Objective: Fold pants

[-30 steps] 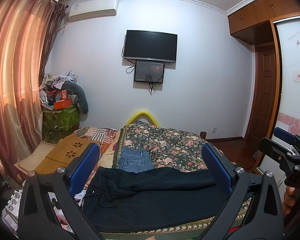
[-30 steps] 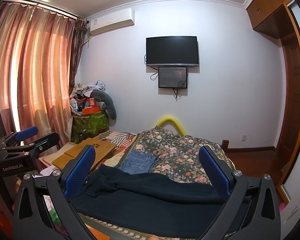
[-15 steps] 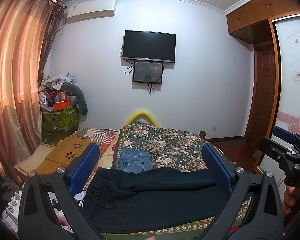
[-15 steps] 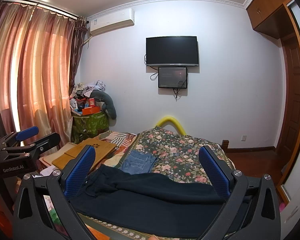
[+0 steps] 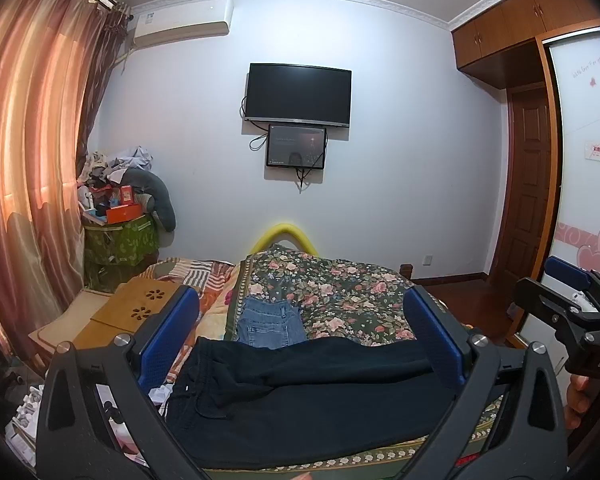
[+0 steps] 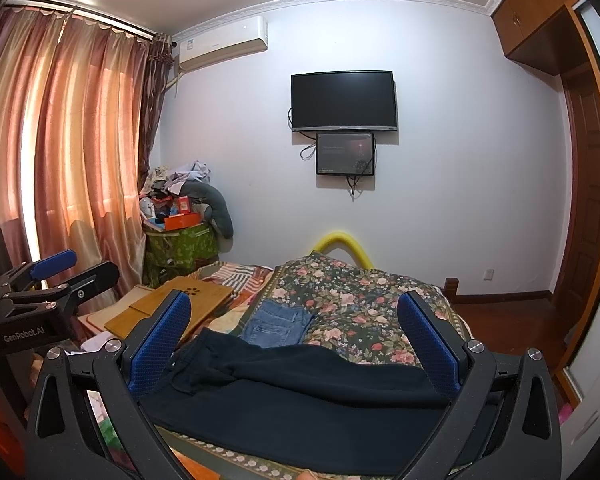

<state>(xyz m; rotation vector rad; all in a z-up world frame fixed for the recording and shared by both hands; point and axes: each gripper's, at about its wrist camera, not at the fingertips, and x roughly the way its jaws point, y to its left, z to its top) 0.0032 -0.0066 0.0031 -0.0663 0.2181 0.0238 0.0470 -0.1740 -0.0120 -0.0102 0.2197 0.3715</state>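
The dark pants lay spread across the near edge of the bed, the waistband with its drawstring toward the left and the legs running off to the right, one leg lapped partly over the other along the far side. That crosswise lay seemed deliberate: it put the whole length of the garment within reach of both grippers, one end for each. Just behind the pants, a folded pair of jeans sat on the flowered bedspread, probably finished work set out of the way. The left gripper hung above the near edge with its blue pads wide apart and nothing between them, framing the garment from waistband to leg; the right gripper was held the same way, spread and empty, a little further to the right. In each view the other gripper showed at the side, level and clear of the cloth. Neither touched the fabric, so folding had apparently not yet begun. A wooden lap table lay on the left side of the bed, well clear of the pants, and a wall-mounted television hung beyond.
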